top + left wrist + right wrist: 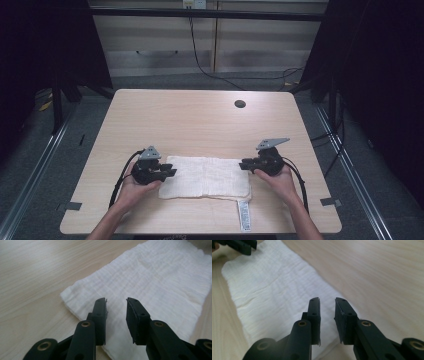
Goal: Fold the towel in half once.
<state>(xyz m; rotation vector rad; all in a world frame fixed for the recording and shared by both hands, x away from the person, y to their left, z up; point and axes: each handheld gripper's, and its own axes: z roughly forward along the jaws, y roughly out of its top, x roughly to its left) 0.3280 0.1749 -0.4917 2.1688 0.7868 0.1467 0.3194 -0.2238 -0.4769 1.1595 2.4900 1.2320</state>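
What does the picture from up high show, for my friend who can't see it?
A folded white cloth lies flat near the front edge of a wooden table, with a person's hands holding a black gripper at each end. The left gripper and right gripper point inward at the cloth's short ends, gripping nothing. A white tag trails from the cloth's front edge.

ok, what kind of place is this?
Likely a lab recording station, not a home: bare wooden desk with a cable hole, dark curtains on both sides, loose cables on grey carpet.
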